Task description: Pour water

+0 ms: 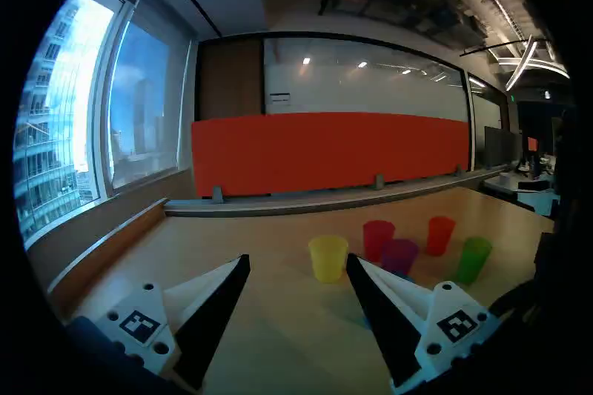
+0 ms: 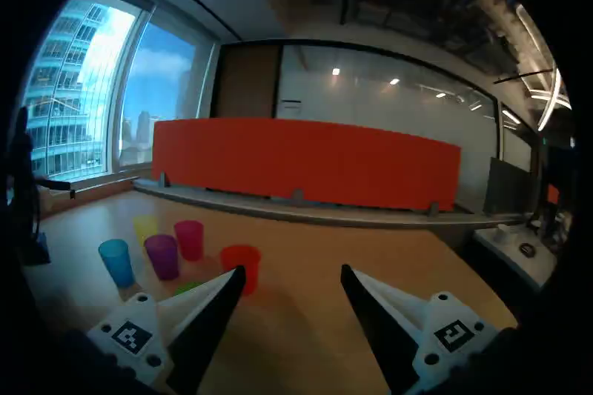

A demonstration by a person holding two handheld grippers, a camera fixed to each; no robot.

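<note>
The left gripper point(image 1: 296, 257) hovers low over the wooden table point(image 1: 289, 336), its fingers spread wide with nothing between them. Just past its tips stand a yellow cup point(image 1: 328, 256), pink cup point(image 1: 378, 238), purple cup point(image 1: 399, 256), red cup point(image 1: 439, 235) and green cup point(image 1: 474, 259), clustered close together. The right gripper view has the cluster at lower left and adds a blue cup point(image 2: 117, 261) at its near edge. There the green cup is mostly hidden behind a finger. The right gripper point(image 2: 293, 269) is likewise wide open and empty, pointing level toward the orange partition point(image 2: 304, 161). Square black-and-white markers point(image 1: 141, 324) sit on the fingers. A sign on the glass wall is too small to read.
</note>
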